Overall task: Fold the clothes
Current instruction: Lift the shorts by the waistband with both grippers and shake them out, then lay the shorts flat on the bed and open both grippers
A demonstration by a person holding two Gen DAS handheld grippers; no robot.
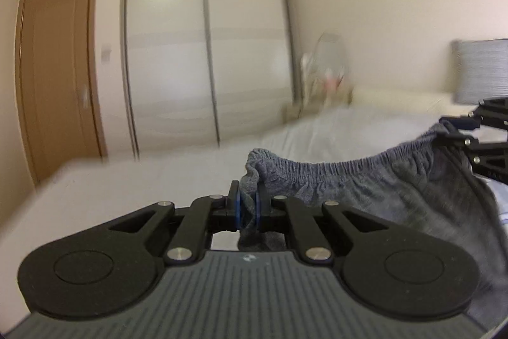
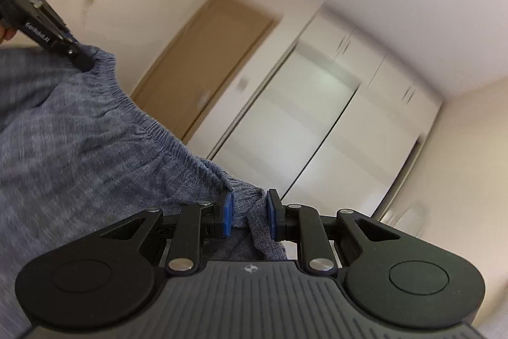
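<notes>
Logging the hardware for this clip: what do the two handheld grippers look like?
Both match: the left gripper and right gripper have matte black linkage arms with silver pivot pins, round black discs at each side, blue pads on the fingertips, and a grey ribbed body bearing a small white emblem. White lettering marks the side of the left one. No cables or sleeves show.

Grey-blue knit garment (image 1: 365, 193) with an elastic gathered waistband hangs stretched in the air, lifted by both waistband ends.

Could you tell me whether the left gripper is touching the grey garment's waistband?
Touching: the left wrist view shows the left gripper with its blue pads pinching the waistband.
</notes>
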